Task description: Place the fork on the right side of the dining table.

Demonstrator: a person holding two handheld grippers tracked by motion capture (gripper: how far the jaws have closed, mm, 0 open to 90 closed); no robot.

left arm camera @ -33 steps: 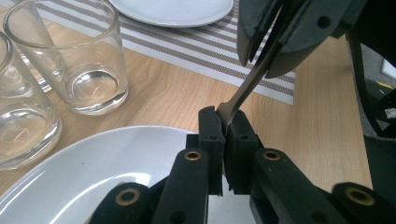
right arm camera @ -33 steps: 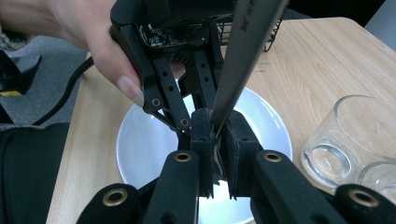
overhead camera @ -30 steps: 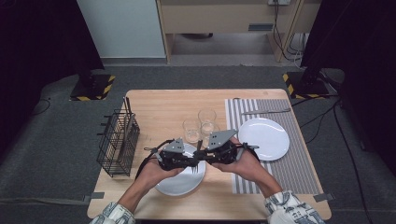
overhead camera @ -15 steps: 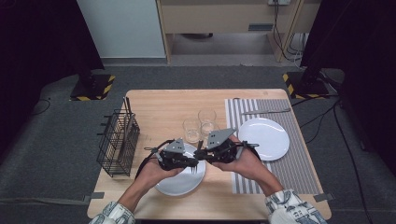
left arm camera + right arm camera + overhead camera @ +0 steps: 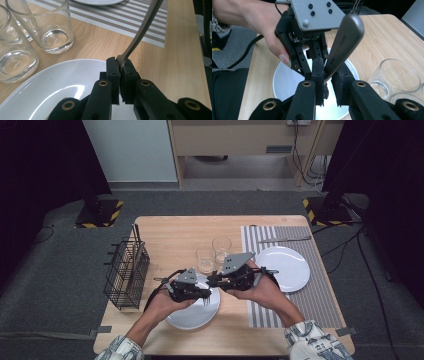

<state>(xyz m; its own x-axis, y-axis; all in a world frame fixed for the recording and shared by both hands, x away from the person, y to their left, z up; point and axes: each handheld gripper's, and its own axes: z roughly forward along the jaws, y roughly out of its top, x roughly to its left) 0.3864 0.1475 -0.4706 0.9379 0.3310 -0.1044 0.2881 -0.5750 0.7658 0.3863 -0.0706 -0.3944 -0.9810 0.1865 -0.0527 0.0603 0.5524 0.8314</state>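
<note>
Meanwhile, both tongs meet over the near plate

Both hands hold their tongs tip to tip above the white plate at the bench's near edge. The left tongs are pressed together on one end of a metal utensil. The right tongs stand slightly spread around its broad handle, one jaw touching it. Two glasses stand just beyond, close to the tongs. A wire basket sits by the left edge; a second plate and another utensil lie on the striped mat at right.
</note>
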